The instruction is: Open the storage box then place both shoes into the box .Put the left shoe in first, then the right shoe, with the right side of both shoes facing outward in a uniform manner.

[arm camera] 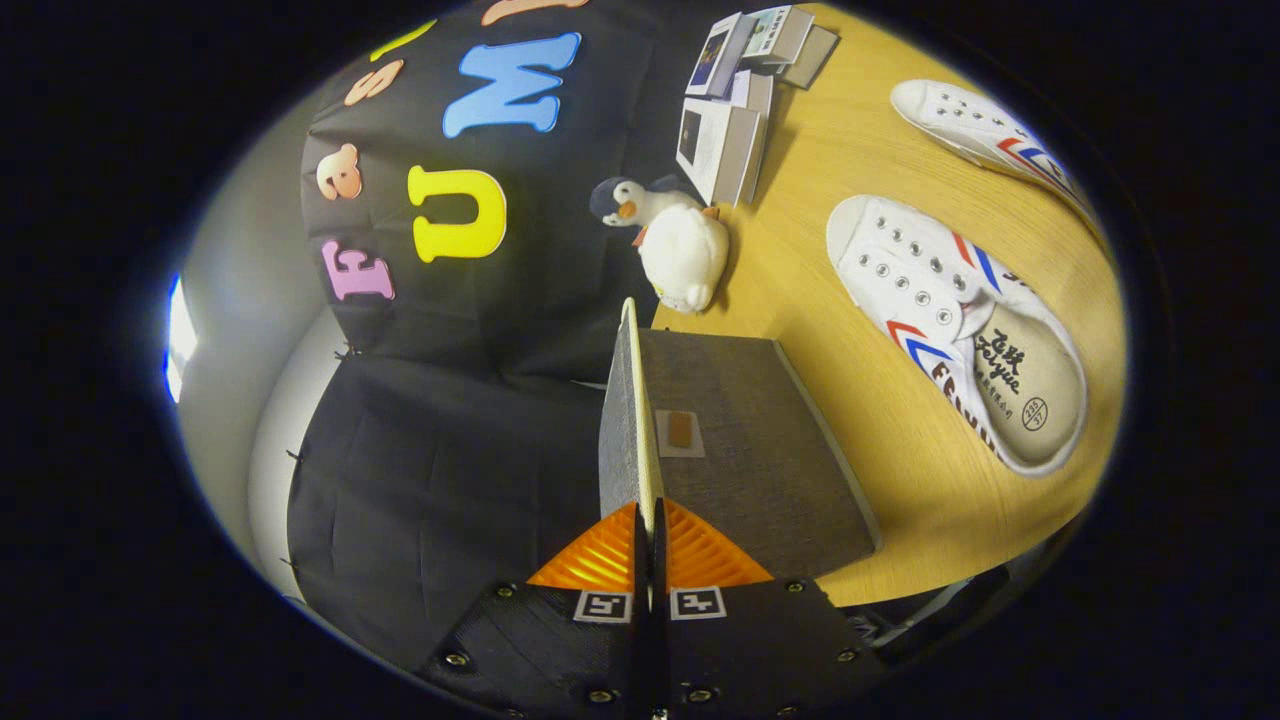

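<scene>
Between the gripper's closed fingers stands the storage box's thin grey lid, pinched at its edge; it seems stiff and light, while both shoes wait beyond on the table

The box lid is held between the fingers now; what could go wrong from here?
1. The gripper pinches only the thin edge of the lid; it may slip and fall shut on the box.
2. The plush penguin lies just beyond the lid, so swinging further could knock it.
</scene>
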Available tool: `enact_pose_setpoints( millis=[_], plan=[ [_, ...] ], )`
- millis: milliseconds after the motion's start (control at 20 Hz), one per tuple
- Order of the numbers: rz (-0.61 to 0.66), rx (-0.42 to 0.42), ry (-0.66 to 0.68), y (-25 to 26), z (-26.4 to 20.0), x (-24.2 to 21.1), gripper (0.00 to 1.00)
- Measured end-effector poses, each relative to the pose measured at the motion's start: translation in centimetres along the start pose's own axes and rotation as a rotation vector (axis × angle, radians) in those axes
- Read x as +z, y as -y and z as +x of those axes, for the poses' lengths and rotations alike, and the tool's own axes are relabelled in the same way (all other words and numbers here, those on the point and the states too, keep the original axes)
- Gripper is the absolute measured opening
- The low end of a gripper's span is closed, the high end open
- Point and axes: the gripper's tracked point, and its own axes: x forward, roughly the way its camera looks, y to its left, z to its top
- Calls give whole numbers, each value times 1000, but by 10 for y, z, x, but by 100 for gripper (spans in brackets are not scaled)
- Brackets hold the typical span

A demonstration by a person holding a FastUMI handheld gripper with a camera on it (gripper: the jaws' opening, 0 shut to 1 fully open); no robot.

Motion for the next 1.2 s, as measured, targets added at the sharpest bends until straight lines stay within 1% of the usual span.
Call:
enact_pose_setpoints(
  millis=[100, 250, 350, 450, 700, 850, 1100, 1200],
  plan=[
    [-49, -2, -12, -17, -3, 1, 0],
    [-126, 25, -21, -52, -4, -4, 0],
    [-159, 64, -25, -81, -1, -7, 0],
    [-197, 99, -30, -109, 4, -14, 0],
    [-284, 142, -52, -160, 27, -39, 0],
    [-341, 139, -71, -173, 49, -59, 0],
    [-367, 136, -102, -189, 80, -91, 0],
    [-425, 138, -109, -195, 91, -103, 0]
  ],
)
